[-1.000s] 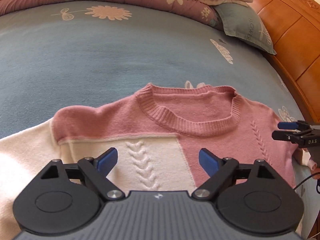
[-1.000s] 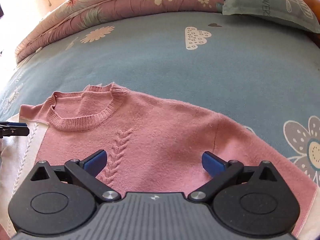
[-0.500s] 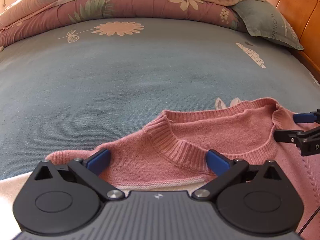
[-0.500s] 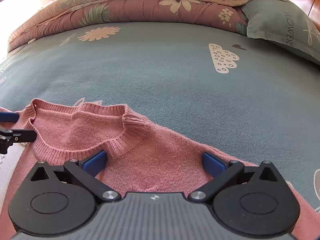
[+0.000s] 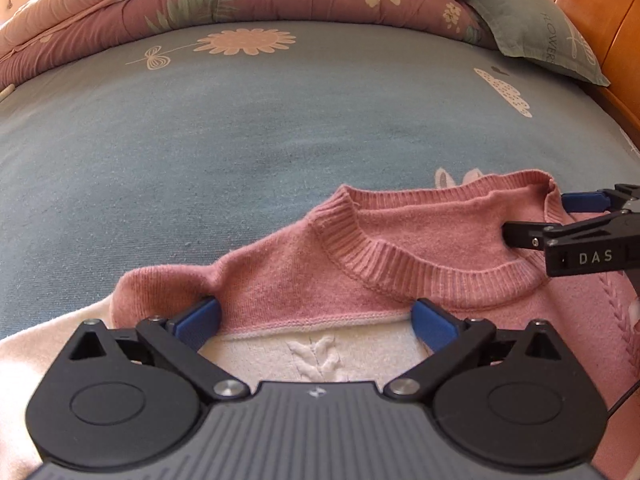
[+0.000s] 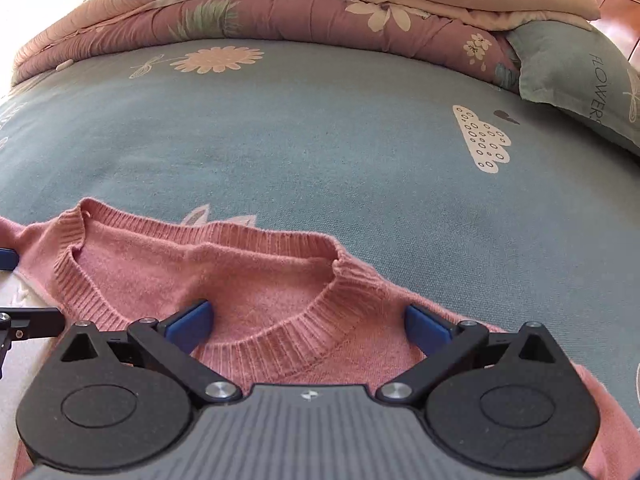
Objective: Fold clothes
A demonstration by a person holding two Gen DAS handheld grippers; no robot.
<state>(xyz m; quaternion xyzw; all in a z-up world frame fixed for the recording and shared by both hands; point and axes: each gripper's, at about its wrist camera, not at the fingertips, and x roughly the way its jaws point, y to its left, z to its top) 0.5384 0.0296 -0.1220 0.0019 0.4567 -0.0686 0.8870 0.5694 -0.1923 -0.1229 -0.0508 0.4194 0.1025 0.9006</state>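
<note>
Pink sweater (image 5: pixel 400 264) beneath hand-held gripper (image 5: pixel 316 320)

Black linkages, blue fingers (image 5: pixel 199 317), silver screws

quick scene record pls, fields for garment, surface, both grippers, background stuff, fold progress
garment: pink and cream knit sweater, front up, collar facing the far side of the bed
surface: blue floral bedsheet
left gripper: open, jaws just widened, straddling the shoulder beside the collar, pads not pinching
right gripper: open, straddling the collar's other side and that shoulder
background: folded floral quilt, grey-green pillow, wooden headboard
fold progress: no fold visible in the part of the sweater in view
</note>
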